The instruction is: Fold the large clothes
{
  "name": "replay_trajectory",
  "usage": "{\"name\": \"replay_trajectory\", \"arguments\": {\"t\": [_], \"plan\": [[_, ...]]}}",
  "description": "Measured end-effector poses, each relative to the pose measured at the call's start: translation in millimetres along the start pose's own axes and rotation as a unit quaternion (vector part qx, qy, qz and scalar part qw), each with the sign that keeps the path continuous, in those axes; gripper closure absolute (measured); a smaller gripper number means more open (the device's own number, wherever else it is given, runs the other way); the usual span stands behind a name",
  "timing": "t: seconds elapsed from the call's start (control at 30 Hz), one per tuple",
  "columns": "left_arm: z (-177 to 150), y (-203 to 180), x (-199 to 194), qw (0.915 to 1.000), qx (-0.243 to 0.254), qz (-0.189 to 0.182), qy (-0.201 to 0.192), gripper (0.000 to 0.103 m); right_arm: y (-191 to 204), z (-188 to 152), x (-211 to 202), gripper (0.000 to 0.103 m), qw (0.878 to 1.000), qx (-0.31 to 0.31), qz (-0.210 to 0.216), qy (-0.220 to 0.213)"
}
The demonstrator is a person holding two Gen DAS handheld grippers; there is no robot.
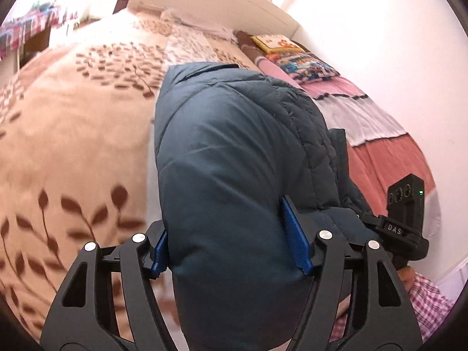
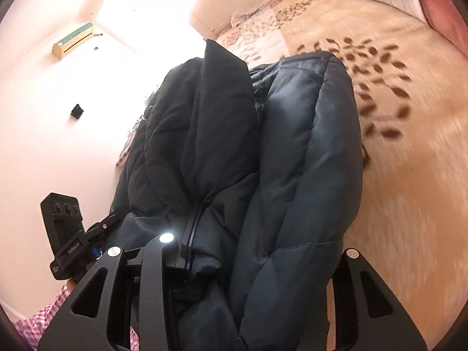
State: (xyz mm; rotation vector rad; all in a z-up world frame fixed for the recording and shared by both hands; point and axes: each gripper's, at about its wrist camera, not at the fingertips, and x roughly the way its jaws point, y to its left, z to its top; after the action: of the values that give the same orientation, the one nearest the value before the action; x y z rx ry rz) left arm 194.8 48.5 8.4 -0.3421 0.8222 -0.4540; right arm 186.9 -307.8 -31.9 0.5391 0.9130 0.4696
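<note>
A dark blue puffer jacket (image 1: 234,152) hangs bunched above the bed, held by both grippers. My left gripper (image 1: 231,248) is shut on a thick fold of the jacket; its blue pads (image 1: 294,234) press each side of the padding. My right gripper (image 2: 257,251) is shut on another part of the same jacket (image 2: 292,158); the fabric fills the space between its fingers and hides the right pad. Each gripper shows in the other's view: the right one (image 1: 400,228) at the lower right, the left one (image 2: 76,242) at the lower left.
A bed with a beige blanket with brown leaf print (image 1: 73,134) lies under the jacket. A pink, white and red striped quilt (image 1: 371,128) and a colourful pillow (image 1: 307,64) lie along the white wall (image 1: 380,29). An air conditioner (image 2: 74,40) hangs on the wall.
</note>
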Motion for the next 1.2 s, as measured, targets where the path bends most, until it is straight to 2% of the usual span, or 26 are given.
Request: {"name": "replay_trajectory", "arguments": {"t": [0.13, 0.37, 0.47, 0.57, 0.67, 0.77, 1.0, 1.2], "plan": [[-6, 13, 26, 0.999, -0.006, 0.027, 0.034, 0.033, -13, 7, 33, 0.064, 0.999, -0.002, -0.034, 0.025], [-16, 19, 24, 0.9991, -0.019, 0.026, 0.026, 0.031, -23, 15, 41, 0.062, 0.999, 0.008, -0.032, 0.033], [-19, 20, 23, 0.9986, -0.038, 0.021, 0.029, 0.031, -17, 21, 34, 0.063, 0.999, -0.016, -0.044, 0.028], [-23, 18, 26, 0.9986, -0.036, 0.029, 0.026, 0.028, -16, 25, 35, 0.062, 0.998, -0.015, -0.052, 0.035], [-24, 14, 25, 0.9983, -0.034, 0.038, 0.028, 0.024, -22, 21, 36, 0.055, 0.998, 0.0, -0.057, 0.036], [-20, 12, 23, 0.9979, -0.035, 0.044, 0.033, 0.024, -29, 21, 32, 0.042, 0.997, 0.032, -0.059, 0.035], [-20, 10, 6, 0.9972, -0.034, 0.057, 0.034, 0.024, -37, 25, 15, 0.035, 0.995, 0.07, -0.059, 0.038], [-29, 10, -19, 0.9975, -0.019, 0.062, 0.029, 0.024, -39, 21, -15, 0.034, 0.995, 0.085, -0.052, 0.01]]}}
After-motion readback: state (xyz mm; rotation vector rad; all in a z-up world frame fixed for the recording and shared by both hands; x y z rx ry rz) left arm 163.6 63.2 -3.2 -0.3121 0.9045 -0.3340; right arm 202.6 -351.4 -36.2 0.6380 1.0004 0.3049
